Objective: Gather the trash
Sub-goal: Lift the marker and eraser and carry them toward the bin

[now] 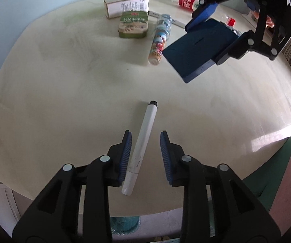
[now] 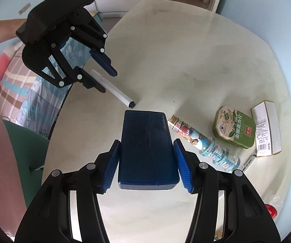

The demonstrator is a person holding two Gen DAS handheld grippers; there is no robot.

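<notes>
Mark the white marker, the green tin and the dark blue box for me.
white marker (image 1: 145, 139), left wrist view, middle of its barrel.
green tin (image 2: 235, 130), right wrist view, centre of its printed lid.
dark blue box (image 2: 147, 147), right wrist view, middle of its top face.

Left gripper (image 1: 145, 151) and right gripper (image 2: 146, 165): black plastic linkage frames, silver round pivot screws, ribbed blue pads (image 1: 127, 154). Green clothing (image 2: 29, 145) noted at left edge.
</notes>
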